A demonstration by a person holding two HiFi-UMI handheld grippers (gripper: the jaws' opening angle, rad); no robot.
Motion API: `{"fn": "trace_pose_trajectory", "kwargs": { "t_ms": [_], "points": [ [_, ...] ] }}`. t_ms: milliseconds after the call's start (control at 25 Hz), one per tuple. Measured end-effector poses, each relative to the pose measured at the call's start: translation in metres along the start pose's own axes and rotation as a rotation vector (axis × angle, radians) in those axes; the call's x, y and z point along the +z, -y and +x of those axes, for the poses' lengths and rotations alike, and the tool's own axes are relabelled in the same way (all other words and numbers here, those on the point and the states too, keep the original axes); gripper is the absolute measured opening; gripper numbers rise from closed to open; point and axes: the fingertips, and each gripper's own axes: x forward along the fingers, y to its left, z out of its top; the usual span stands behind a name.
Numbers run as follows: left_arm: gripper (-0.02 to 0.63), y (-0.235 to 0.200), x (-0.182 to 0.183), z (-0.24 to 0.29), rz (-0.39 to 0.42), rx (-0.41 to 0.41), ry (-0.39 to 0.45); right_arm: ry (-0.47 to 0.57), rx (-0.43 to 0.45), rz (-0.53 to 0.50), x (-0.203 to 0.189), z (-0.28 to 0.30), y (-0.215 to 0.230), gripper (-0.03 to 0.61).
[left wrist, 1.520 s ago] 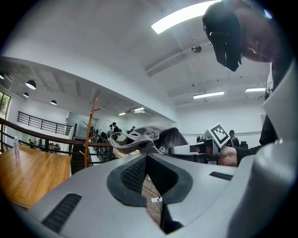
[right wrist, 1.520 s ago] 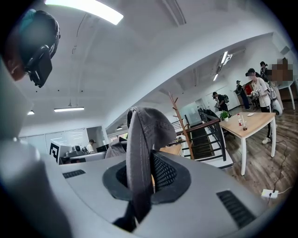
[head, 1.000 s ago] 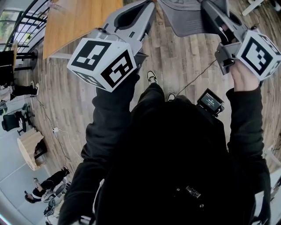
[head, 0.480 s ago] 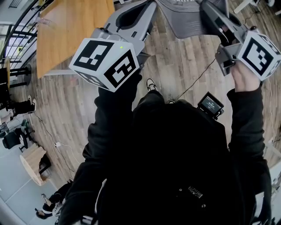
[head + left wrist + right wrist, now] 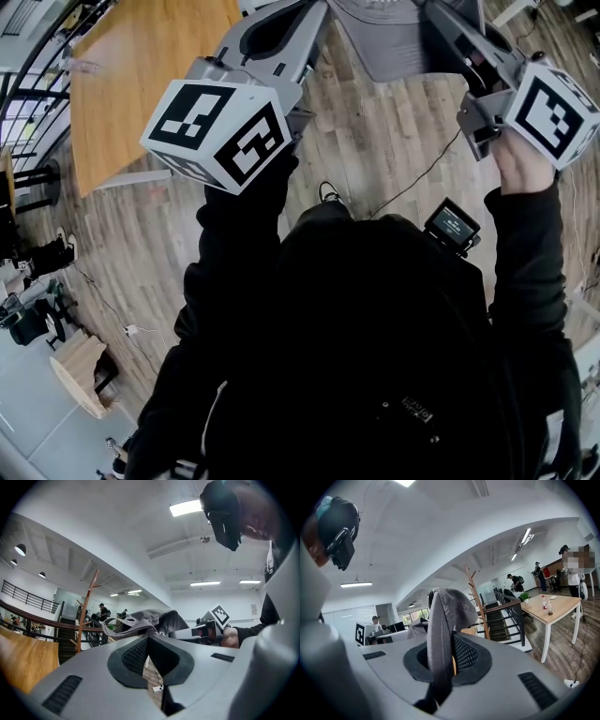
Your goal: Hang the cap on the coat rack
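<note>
A grey cap [image 5: 389,37] hangs high at the top of the head view, between my two raised grippers. My right gripper [image 5: 433,11] is shut on it. In the right gripper view the cap's cloth [image 5: 449,606] runs down between the black pads of the right gripper [image 5: 443,660]. My left gripper [image 5: 319,7] is shut, and the cap's edge [image 5: 140,619] lies just at its tips [image 5: 149,638], with no cloth showing between the pads. The wooden coat rack [image 5: 86,606] stands ahead beside a black railing, and the same coat rack [image 5: 477,597] shows behind the cap.
A wooden table [image 5: 141,75] stands to the left on the plank floor, which a cable [image 5: 422,169] crosses. A second table [image 5: 548,609] with bottles stands right of the railing [image 5: 508,616]. People stand in the distance. A small screen device [image 5: 453,223] hangs at the person's side.
The table and floor have slid in the head view as the person moves. Both grippers stay raised with the cap between them, and the right gripper's hold is unchanged.
</note>
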Motion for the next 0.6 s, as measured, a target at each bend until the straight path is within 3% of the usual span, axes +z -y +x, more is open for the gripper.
{"fn": "trace_pose_trajectory", "kwargs": {
  "t_ms": [600],
  "points": [
    [-0.002,-0.018,-0.037,-0.017,-0.059,-0.017,0.011,-0.059,-0.007,0.003,-0.035,0.021,-0.013,0.038]
  ]
}}
